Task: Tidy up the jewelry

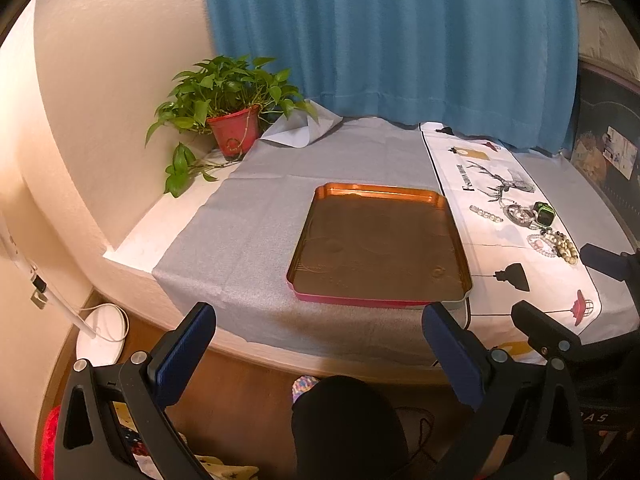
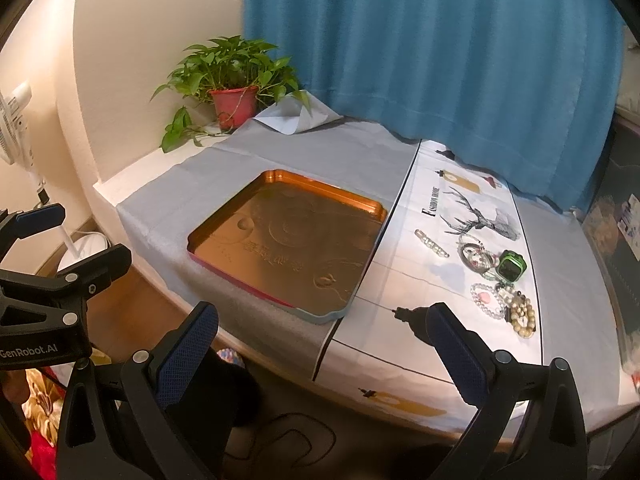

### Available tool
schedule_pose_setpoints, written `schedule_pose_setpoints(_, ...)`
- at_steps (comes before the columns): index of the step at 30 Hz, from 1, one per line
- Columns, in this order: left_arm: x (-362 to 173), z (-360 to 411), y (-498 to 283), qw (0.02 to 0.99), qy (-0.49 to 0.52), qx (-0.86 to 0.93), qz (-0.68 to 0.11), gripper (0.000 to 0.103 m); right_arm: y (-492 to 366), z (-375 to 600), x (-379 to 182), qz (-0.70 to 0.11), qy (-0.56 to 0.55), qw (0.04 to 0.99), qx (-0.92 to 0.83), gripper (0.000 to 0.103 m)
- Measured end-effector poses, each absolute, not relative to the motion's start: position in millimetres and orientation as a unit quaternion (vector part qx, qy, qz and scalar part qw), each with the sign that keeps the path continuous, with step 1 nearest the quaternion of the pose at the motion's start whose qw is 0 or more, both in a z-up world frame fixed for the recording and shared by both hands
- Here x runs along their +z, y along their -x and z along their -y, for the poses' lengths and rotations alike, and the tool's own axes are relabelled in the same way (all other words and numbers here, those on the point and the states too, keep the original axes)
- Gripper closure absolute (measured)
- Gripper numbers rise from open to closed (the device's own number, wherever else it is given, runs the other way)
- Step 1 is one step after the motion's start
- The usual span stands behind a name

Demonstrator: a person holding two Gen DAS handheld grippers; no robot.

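In the left wrist view, the left gripper (image 1: 318, 332) was seen at the bottom of the frame with its jaws spread wide and nothing between them, held short of the near edge of the table (image 1: 132, 248). A copper-coloured tray (image 1: 456, 240) lay at the centre of the frame on a grey cloth (image 1: 248, 220), and nothing was seen in it. The jewelry (image 1: 528, 224) was gathered at the right of the frame on a white printed cloth (image 1: 500, 264), well apart from the gripper: a short clear-bead strand (image 1: 486, 213), several bead bracelets and a green watch (image 1: 545, 213). The right gripper (image 1: 564, 280) was seen at the lower right, jaws apart and empty. In the right wrist view, the right gripper (image 2: 322, 334) filled the bottom of the frame, jaws wide and empty, with the jewelry (image 2: 496, 280) at the centre right and the tray (image 2: 224, 228) at the centre left, bare inside. The left gripper (image 2: 80, 236) showed at the left edge, jaws apart. The task was judged not yet begun, with the first pick in hand; the next move would call for a reach to one piece, probably the separate strand (image 2: 432, 243), and a closing low against the cloth, since the other pieces lay touching.
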State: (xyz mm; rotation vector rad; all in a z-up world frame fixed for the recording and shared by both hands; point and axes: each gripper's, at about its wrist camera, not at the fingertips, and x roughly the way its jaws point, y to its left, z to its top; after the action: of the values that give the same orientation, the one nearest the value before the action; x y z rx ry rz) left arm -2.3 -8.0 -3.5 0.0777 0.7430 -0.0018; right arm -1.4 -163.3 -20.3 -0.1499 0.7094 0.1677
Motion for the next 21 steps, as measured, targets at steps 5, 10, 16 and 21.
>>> schedule_pose_setpoints(5,-3.5,9.2,2.5,0.931,-0.039,0.001,-0.362,0.0,1.9,163.3,-20.3,-0.346,0.073,0.932,0.082,0.0)
schedule_pose_setpoints(10,-3.7,8.9,3.0,0.932,-0.043,0.002,-0.36,0.0,2.4,165.6,-21.4,-0.347,0.071,0.932,0.081,0.0)
schedule_pose_setpoints(16,-3.8,8.3,3.7,0.932,-0.043,0.002,-0.36,0.0,4.0,171.6,-22.2,-0.347,0.066,0.933,0.077,0.0)
schedule_pose_setpoints(21,-3.7,7.7,4.2,0.932,-0.043,0.002,-0.36,0.0,3.8,171.7,-21.7,-0.347,0.067,0.932,0.078,0.0)
